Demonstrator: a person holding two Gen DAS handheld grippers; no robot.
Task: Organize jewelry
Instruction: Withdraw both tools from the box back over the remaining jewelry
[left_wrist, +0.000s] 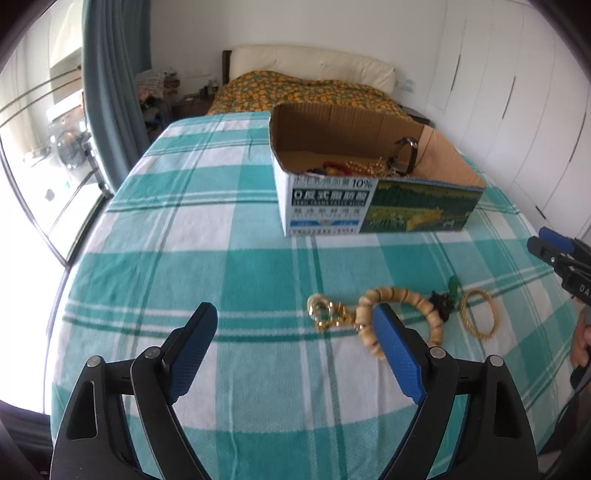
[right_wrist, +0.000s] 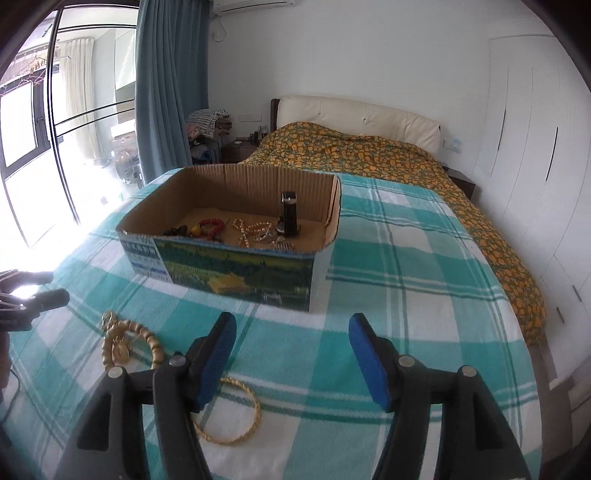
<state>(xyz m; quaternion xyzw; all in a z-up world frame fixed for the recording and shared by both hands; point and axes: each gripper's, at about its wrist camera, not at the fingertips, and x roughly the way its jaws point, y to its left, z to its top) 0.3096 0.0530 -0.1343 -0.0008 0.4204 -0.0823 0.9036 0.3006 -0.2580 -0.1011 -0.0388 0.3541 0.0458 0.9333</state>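
Both grippers are over a checked cloth (left_wrist: 258, 258) on the bed.

Left gripper (left_wrist: 295, 343): jaws spread wide, nothing between them, pads clear of the cloth. Its right finger (left_wrist: 397, 350) overlaps the near end of the bead bracelet (left_wrist: 406, 299) in the picture; contact cannot be told.

Right gripper (right_wrist: 293, 358): jaws apart, somewhat less wide, nothing held. Its left finger (right_wrist: 214, 362) covers part of the gold bangle (right_wrist: 236, 417), which lies flat on the cloth.

Loose jewelry lies on the cloth in a row in front of the box (left_wrist: 369, 206): gold chain clump (left_wrist: 325, 312), bead bracelet with a dark tassel (left_wrist: 441, 302) and a green piece (left_wrist: 454, 284), then the bangle.

Box open at the top, upright. Inside it: watch (right_wrist: 289, 214) standing on edge, red beads (right_wrist: 212, 225), pearl strand (right_wrist: 251, 230), some dark and yellow beads (right_wrist: 188, 230), all toward the near wall.
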